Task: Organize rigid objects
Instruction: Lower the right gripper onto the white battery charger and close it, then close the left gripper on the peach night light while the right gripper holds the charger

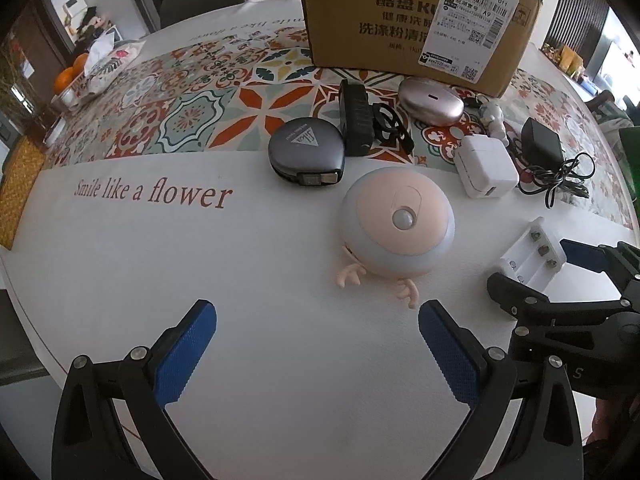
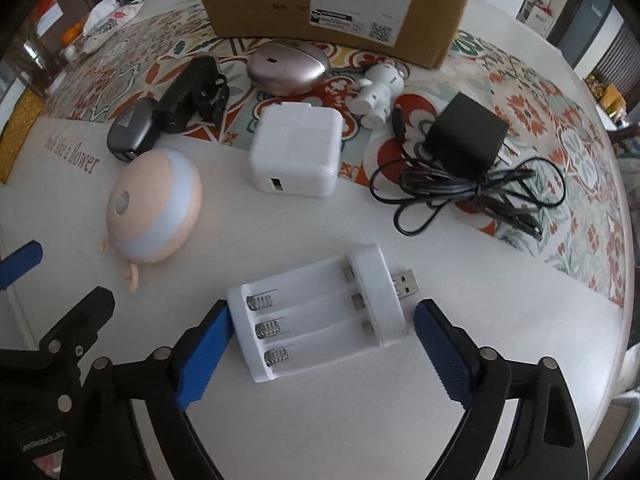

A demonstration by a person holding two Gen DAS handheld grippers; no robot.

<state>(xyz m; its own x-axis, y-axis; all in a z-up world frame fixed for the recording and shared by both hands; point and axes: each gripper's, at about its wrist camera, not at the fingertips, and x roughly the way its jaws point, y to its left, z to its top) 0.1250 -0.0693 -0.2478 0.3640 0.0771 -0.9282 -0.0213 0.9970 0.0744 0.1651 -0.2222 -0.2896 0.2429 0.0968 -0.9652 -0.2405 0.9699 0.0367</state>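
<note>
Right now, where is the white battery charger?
In the right wrist view, the white battery charger lies on the table's near white part between the right tool's blue pads.

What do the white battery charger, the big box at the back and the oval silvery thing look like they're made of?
Battery charger: glossy white moulded plastic, with metal springs and a metal USB plug. Box: brown corrugated cardboard, matte, with printed text and a paper shipping label. Oval case: smooth satin pinkish-silver shell with soft highlights; metal or metallic-coated plastic, cannot tell which.
</note>
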